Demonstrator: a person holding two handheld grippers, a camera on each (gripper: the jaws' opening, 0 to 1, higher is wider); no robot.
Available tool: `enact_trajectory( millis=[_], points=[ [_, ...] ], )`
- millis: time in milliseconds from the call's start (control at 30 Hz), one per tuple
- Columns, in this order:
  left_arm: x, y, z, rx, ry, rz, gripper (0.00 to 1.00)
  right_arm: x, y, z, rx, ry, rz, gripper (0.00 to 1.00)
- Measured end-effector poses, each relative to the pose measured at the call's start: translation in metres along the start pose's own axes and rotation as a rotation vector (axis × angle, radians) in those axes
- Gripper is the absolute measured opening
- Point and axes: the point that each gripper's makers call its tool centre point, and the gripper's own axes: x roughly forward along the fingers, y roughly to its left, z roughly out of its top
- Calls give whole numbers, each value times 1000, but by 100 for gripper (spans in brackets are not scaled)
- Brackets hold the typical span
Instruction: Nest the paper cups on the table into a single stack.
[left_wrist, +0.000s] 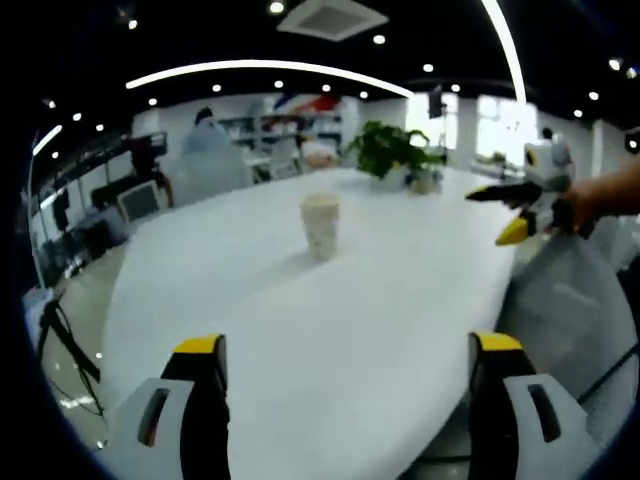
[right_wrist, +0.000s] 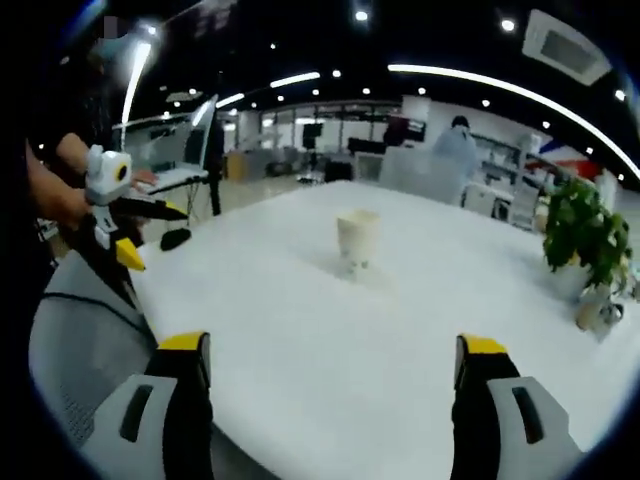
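My left gripper's (left_wrist: 345, 380) yellow-tipped jaws cut off by the bottom edge, likewise my right gripper's (right_wrist: 330, 380), the pale paper cup stack (left_wrist: 320, 227) too blurred for me to count cups, distant figure in white (right_wrist: 458, 150) indistinct

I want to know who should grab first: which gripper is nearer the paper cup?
Hard to call; roughly equal. Left gripper and right gripper both hang open at the table edge, facing the paper cup from opposite sides, well short of it.
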Motion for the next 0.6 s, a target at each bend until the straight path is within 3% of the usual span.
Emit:
enact_trajectory(
  millis=[100,600],
  points=[
    [-9,6,3,-21,-11,13,98,0,-6,-1,73,-7,-14,100],
    [-28,36,45,-67,-106,47,98,2,-8,-3,111,22,-24,100]
  ],
)
